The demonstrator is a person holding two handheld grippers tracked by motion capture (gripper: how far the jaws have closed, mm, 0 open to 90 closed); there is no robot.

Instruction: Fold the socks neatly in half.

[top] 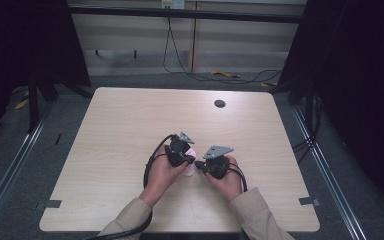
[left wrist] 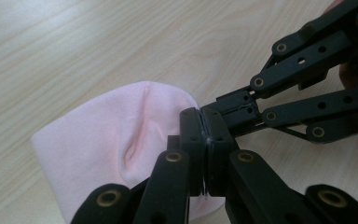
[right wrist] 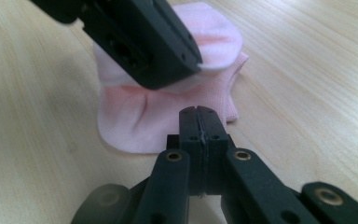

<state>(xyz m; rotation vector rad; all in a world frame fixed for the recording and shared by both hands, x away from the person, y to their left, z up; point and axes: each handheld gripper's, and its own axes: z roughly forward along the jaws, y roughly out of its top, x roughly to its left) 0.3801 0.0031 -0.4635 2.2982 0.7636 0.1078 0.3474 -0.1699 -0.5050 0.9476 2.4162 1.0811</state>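
Mid counter (top: 130, 125): pink cloth (left wrist: 121, 140) lying flat betw both claws. L claw (left wrist: 204, 126) clamped on its edge fold; R claw (right wrist: 199, 122) closed at near hem, grip unclear. L nearer.

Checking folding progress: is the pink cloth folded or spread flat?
Folded: the pink cloth shows a top layer doubled over a lower one, pinched by the left tool.

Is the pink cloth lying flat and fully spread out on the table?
No, the pink cloth is folded over on itself, with an upper layer lifted above the lower one on the table.
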